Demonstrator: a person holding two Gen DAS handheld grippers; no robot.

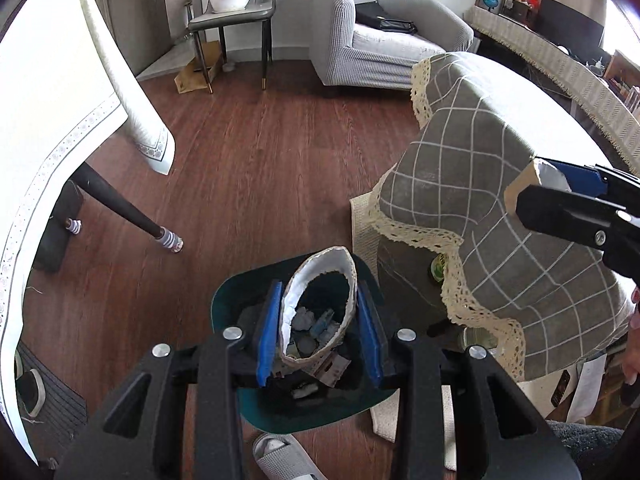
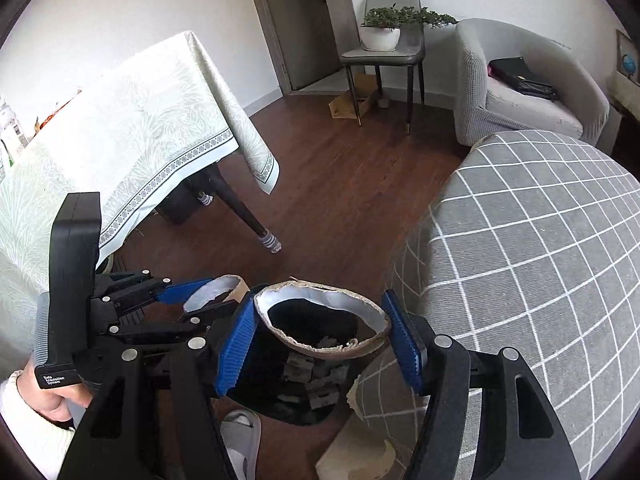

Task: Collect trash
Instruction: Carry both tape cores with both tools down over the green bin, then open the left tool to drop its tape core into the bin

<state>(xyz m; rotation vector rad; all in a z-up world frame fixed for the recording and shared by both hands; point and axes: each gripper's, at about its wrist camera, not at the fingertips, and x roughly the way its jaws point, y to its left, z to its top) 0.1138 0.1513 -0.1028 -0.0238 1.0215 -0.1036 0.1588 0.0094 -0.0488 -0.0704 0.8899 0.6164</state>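
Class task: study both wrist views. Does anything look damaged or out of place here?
Yes. Each gripper holds a broken shell piece with ragged, chipped rims, brown outside and white inside, over the dark bin. Flattened cardboard also lies on the floor beneath the far chair.

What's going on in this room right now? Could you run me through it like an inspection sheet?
Surface: dark wooden floor.
Job's things: two coconut-like shell pieces, one in each tool, above a dark bin already holding crumpled trash.
Clutter: slipper by the bin; cardboard under the chair.
Tools: left tool shut on one shell; right tool shut on the other.
Cables: nothing seen.
Surroundings: white-clothed table, checked-cloth table, grey armchair, potted plant on a chair.
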